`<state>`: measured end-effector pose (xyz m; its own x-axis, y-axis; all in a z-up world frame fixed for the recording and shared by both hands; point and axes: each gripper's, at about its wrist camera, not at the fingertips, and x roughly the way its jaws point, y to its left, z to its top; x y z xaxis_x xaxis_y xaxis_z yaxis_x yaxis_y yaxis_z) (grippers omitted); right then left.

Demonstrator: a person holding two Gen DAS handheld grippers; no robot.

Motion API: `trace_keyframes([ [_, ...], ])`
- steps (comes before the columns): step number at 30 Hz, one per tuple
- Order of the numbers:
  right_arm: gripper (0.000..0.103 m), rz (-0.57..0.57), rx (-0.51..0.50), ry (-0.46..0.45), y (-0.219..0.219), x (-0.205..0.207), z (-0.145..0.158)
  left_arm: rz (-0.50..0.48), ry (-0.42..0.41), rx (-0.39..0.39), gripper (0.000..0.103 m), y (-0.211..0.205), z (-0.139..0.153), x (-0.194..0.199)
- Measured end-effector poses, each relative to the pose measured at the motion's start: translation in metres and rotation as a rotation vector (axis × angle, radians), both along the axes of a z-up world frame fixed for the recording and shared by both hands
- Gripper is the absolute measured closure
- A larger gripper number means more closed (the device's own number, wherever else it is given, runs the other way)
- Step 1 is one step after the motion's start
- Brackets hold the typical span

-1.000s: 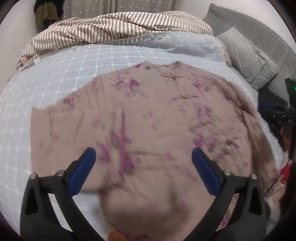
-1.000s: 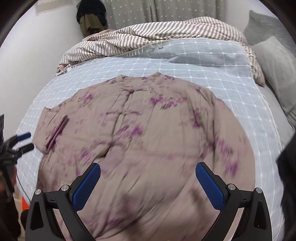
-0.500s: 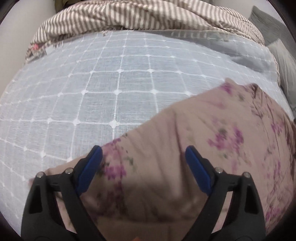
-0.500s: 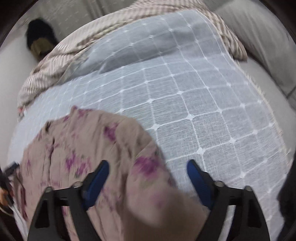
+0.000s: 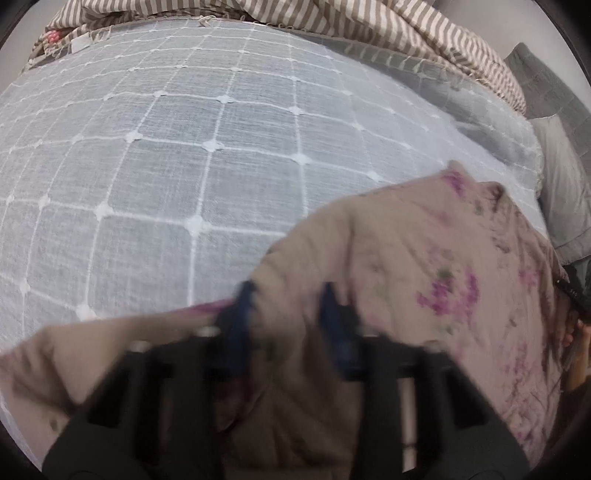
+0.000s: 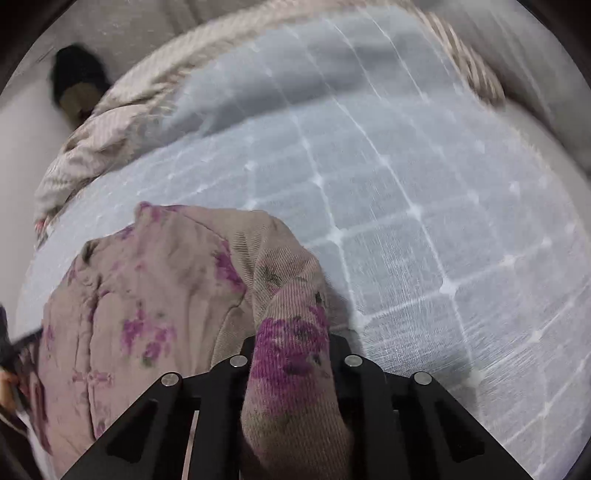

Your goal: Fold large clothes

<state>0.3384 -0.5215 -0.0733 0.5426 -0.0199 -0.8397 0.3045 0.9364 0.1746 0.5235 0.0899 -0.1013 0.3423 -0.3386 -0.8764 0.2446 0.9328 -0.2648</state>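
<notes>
A beige garment with purple flower print [image 5: 424,266] lies spread on the pale blue quilted bedspread [image 5: 184,166]. In the left wrist view my left gripper [image 5: 288,317] is blurred. Its jaws are closing, with a fold of the garment's left sleeve edge pinched between the blue pads. In the right wrist view my right gripper [image 6: 291,343] is shut on the garment [image 6: 155,295]. A bunched fold with a purple flower rises between its fingers and hides the pads. The rest of the cloth trails off to the left over the bedspread [image 6: 424,221].
A brown-and-white striped duvet [image 5: 369,26] is heaped along the far side of the bed, also the striped duvet [image 6: 122,122]. Grey pillows [image 5: 561,192] lie at the right. A dark bundle [image 6: 77,81] sits against the far wall.
Both grippers swung outward from over the middle of the garment and dropped to its side edges. Both sets of jaws went from wide open to closed on cloth.
</notes>
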Motion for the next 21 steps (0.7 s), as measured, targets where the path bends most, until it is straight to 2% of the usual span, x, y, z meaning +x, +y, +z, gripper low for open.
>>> trace_keyframes([
  [3,0.09,0.007,-0.192,-0.137,0.02,-0.017,0.044,0.012,-0.133,0.003,0.088,0.002,0.023,-0.016],
  [5,0.09,-0.04,-0.213,-0.18,0.007,-0.017,0.059,0.016,-0.222,0.01,0.089,0.002,0.037,-0.02],
  [7,0.09,-0.095,-0.219,-0.14,-0.01,-0.004,0.051,0.007,-0.247,0.032,0.089,-0.001,0.037,-0.015],
  [8,0.09,-0.109,-0.235,-0.109,-0.014,0.003,0.041,-0.006,-0.247,0.074,0.089,-0.007,0.026,-0.008],
  [11,0.087,-0.108,-0.277,0.066,-0.025,0.025,-0.021,-0.028,-0.203,0.157,0.087,-0.018,-0.006,0.004],
  [12,0.086,-0.122,-0.274,0.101,-0.025,0.029,-0.039,-0.022,-0.21,0.164,0.085,-0.018,-0.01,0.003],
  [13,0.084,-0.134,-0.292,0.089,-0.025,0.028,-0.038,-0.012,-0.228,0.167,0.082,-0.019,-0.007,0.002],
  [17,0.067,-0.093,-0.427,0.113,-0.003,0.023,-0.009,0.011,-0.255,0.13,0.071,-0.011,0.02,-0.013],
  [20,0.051,-0.073,-0.4,0.06,0.013,-0.001,0.028,-0.014,-0.291,0.077,0.047,-0.003,0.047,-0.045],
  [21,0.042,-0.066,-0.358,0.015,0.021,-0.018,0.046,-0.013,-0.299,0.063,0.036,0.0,0.055,-0.058],
])
